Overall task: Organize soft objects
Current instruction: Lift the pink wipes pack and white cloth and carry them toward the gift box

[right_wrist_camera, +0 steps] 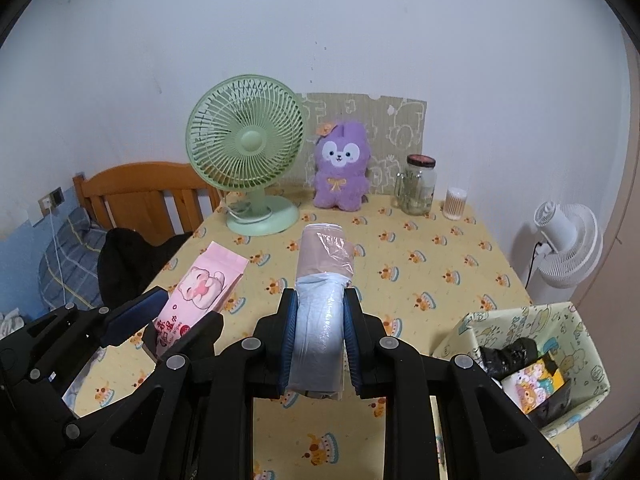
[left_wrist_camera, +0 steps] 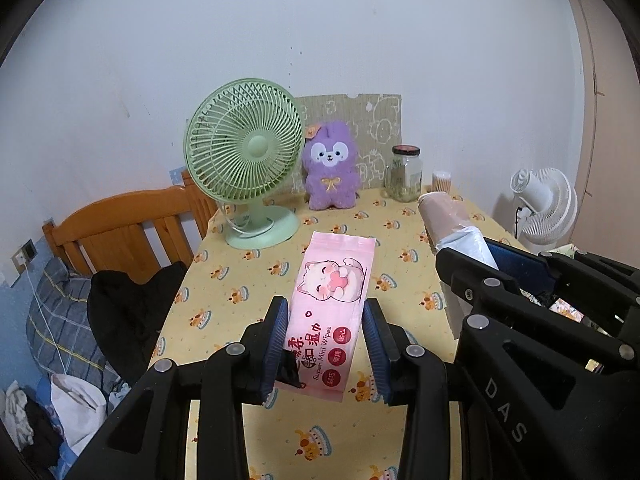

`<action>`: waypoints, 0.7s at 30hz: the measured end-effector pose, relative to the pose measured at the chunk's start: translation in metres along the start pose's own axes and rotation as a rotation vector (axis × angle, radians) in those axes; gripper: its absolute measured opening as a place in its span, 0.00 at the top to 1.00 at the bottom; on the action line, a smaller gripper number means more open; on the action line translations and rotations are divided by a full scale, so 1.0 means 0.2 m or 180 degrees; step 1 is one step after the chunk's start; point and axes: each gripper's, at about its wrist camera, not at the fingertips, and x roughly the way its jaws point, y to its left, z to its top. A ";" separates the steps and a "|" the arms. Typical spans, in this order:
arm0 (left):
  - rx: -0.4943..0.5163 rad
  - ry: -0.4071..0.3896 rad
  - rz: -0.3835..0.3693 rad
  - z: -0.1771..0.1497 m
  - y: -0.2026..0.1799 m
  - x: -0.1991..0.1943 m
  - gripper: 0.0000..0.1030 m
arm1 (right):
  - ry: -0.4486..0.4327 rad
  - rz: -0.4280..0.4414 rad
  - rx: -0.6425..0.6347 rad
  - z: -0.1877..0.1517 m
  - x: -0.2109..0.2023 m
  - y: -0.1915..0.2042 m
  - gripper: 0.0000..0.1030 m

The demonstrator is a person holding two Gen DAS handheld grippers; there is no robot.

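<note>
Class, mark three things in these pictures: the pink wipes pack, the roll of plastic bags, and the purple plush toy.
pink wipes pack [left_wrist_camera: 334, 280], left wrist view, on the printed cat.
roll of plastic bags [right_wrist_camera: 322, 252], right wrist view, on its beige far half.
purple plush toy [right_wrist_camera: 340, 168], right wrist view, on its chest below the face.

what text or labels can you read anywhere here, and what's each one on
"Super Mini Wipes": pink wipes pack held in the left claw.
"DAS": black body of the right claw.
Chinese characters and red-dot labels on the pack: too small to read.
Glass jar: no readable label.
</note>
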 end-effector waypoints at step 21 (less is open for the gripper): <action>-0.0035 -0.0131 -0.0020 0.06 -0.24 -0.07 0.62 | -0.0104 0.0059 0.0037 0.01 -0.11 -0.23 0.75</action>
